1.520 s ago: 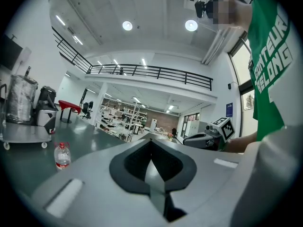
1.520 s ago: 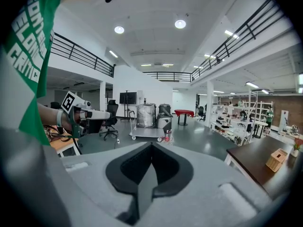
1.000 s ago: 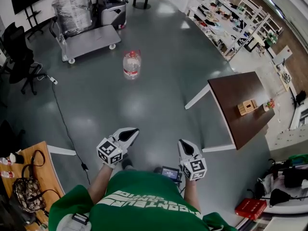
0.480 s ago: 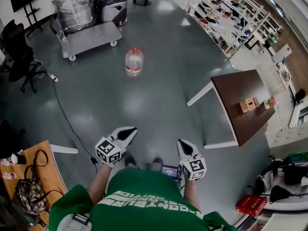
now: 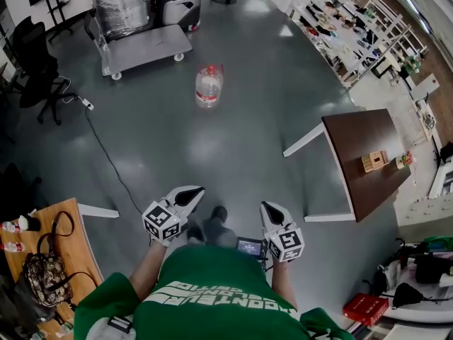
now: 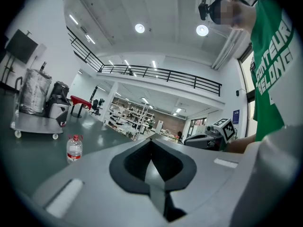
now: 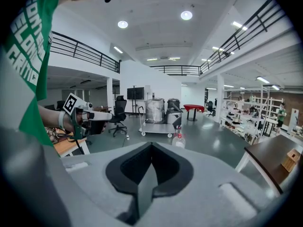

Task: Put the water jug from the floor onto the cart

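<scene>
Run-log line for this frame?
phase: pre-grasp | water jug: on floor, untouched | cart: beyond jug | left gripper: shut, empty | right gripper: shut, empty

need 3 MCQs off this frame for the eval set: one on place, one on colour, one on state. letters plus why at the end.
1. Where is the water jug relative to the cart?
A. On its deck
B. On the floor, apart from it
C. Underneath it

2. What colour is the person's shirt?
A. Green
B. Red
C. Grey

3. How are the left gripper and right gripper?
A. Both open wide
B. Left shut on the jug
C. Both shut, empty

Answers:
1 B: the jug stands on bare floor, short of the cart.
2 A: green cloth with white print fills the bottom of the head view.
3 C: each gripper view shows its jaws together with nothing between them.
</scene>
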A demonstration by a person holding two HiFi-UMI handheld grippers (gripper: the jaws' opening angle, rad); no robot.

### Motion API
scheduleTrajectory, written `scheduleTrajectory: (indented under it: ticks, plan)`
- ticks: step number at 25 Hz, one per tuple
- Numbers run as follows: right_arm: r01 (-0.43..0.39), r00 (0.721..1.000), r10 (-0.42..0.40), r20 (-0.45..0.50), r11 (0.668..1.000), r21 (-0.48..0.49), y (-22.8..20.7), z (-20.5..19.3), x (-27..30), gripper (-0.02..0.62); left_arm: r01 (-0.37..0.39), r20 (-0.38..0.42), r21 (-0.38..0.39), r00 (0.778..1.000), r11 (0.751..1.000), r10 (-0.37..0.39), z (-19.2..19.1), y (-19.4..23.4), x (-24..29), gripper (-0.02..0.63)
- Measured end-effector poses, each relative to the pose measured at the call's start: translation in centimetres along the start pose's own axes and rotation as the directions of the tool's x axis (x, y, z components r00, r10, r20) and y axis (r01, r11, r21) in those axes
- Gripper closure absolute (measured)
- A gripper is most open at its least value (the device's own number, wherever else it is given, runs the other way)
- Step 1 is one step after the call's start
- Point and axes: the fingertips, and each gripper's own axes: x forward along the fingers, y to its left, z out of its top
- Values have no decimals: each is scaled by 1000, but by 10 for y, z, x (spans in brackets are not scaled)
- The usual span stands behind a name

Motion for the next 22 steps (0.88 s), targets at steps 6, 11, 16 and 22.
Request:
scheduleTrajectory:
  ticks: [6, 11, 16, 22]
  plan:
    - [-47, 999, 47, 10, 998, -31, 8, 14, 26, 602, -55, 8, -14, 998, 998, 55, 5, 21, -13, 595]
    - [-46, 999, 47, 16, 999, -23, 2, 15, 30, 603, -45, 6, -6, 999, 999, 46, 9, 25, -5, 595]
    - [-33, 999, 33, 13, 999, -5, -10, 11, 29, 603, -25, 8, -3, 1000, 1000, 25, 12, 22, 10, 595]
    - [-27, 999, 27, 18, 1000, 1, -21, 13, 34, 603, -12, -8, -2, 1000, 1000, 12, 12, 24, 22, 595]
